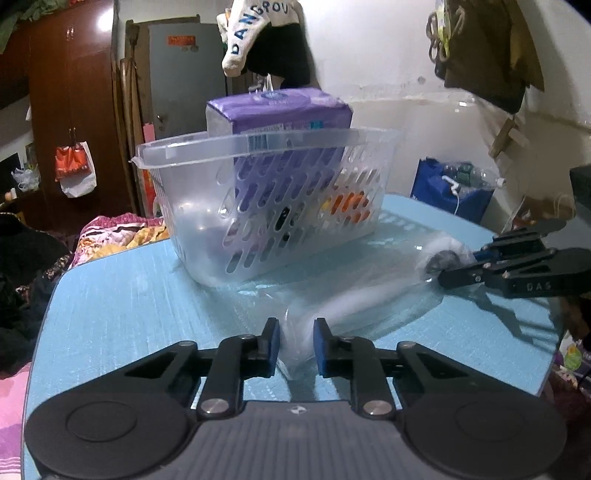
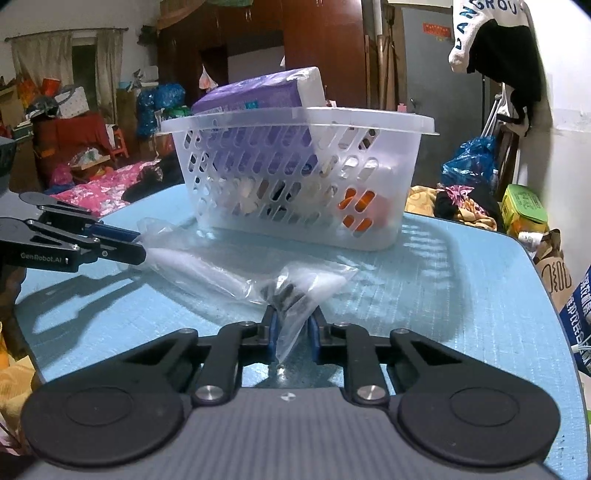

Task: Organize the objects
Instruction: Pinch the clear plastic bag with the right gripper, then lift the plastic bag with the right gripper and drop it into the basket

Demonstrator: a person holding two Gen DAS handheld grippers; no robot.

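Left tongs (image 1: 295, 345) pinch a clear plastic bag (image 1: 354, 299) on the blue counter (image 1: 129, 295); right tongs (image 1: 448, 271) grip its far end; a perforated basket (image 1: 266, 199) stands behind.

Lighting: indoor, artificial, moderately bright; background room dimmer. Glare spot on wardrobe door (image 1: 105, 22). Hard tool shadows on blue counter (image 2: 461, 288). Motion blur on clear plastic bag (image 1: 354, 299) in left wrist view. Strong fisheye bending at edges, dark vignette corners.
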